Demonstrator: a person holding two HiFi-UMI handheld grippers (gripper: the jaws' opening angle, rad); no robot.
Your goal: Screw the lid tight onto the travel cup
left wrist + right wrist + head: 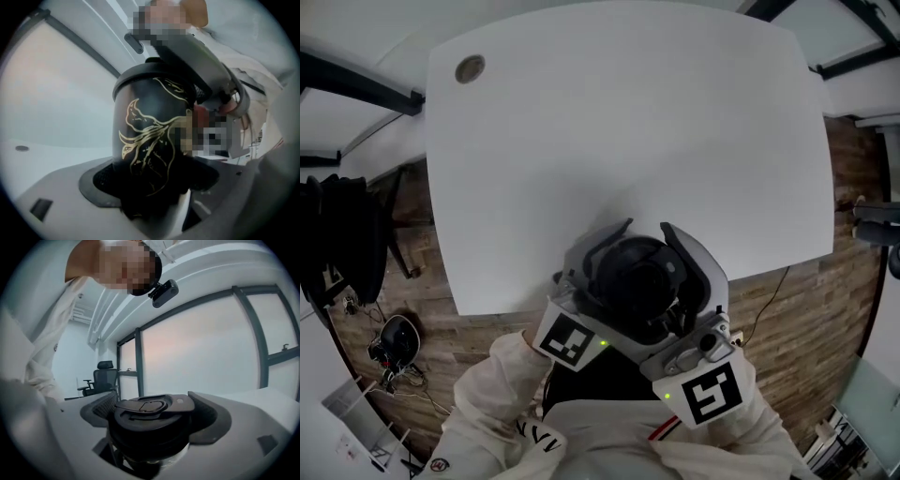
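The left gripper [152,180] pinches the black travel cup with gold leaf drawing [150,122] low on its body. The right gripper [152,416] clamps the black plastic flip-top lid [150,406]. The cup hangs over the white table's [619,122] near edge, its long axis roughly upright (slightly tilted) and the lid uppermost. The step probably goes best with the lid square to the rim, the body steady, and a twist until it stops.

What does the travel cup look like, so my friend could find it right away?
Find the big white table; by its near edge, the left gripper and right gripper meet. The travel cup is gripped by both, black lid on top. Unlike the pale grippers, it is black with a gold leaf drawing.
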